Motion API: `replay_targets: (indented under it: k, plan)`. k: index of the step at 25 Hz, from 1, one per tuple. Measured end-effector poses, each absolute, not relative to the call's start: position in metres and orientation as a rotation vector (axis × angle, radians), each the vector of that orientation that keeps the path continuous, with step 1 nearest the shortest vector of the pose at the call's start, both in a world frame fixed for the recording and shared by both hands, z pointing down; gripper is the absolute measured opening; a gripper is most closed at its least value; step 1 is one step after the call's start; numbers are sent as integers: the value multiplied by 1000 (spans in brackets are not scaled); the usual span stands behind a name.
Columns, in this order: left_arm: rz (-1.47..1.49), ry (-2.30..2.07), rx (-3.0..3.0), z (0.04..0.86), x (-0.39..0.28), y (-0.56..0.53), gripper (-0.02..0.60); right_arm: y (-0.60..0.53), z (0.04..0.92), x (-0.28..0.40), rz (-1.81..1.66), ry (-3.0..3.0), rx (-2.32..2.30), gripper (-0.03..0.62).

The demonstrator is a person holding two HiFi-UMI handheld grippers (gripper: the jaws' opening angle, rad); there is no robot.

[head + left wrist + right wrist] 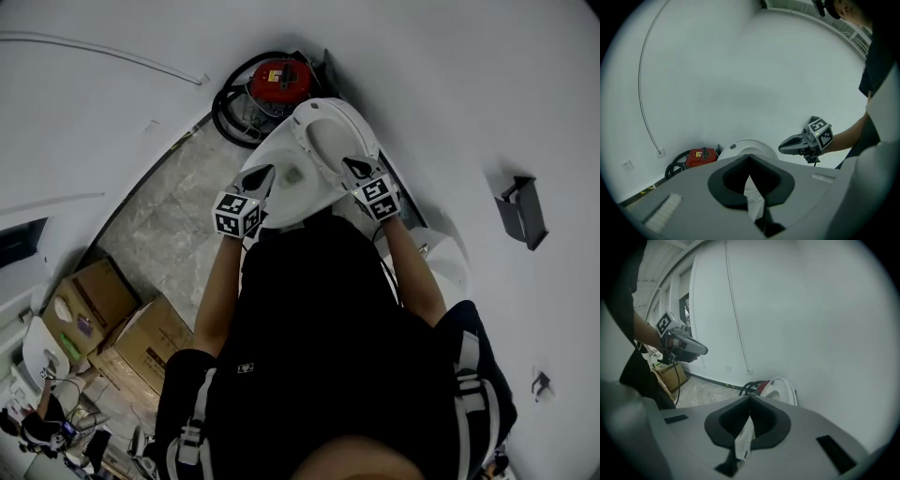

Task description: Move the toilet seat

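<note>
Plainly raised toilet seat (309, 117), long axis up along the wall (450, 84).

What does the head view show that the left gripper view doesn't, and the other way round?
Only the head view: cardboard boxes on the floor and a dark wall holder. Only the left gripper view: a wall socket and its own fingers, closed, seen up close. Both: the red machine, the right gripper and the white toilet seat.
</note>
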State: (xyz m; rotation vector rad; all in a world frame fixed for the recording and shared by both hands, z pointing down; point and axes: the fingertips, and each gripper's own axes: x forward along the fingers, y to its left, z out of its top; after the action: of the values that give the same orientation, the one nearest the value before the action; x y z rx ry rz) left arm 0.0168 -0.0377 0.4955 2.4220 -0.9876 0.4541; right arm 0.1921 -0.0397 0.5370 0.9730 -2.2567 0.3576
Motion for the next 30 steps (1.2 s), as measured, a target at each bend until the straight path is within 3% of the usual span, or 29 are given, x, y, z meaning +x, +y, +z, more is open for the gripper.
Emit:
replay_targets:
  k: [30]
  plan:
    - [509,-925,2500,486,-49,21,0,41,529,143,389,-2212,1083,3]
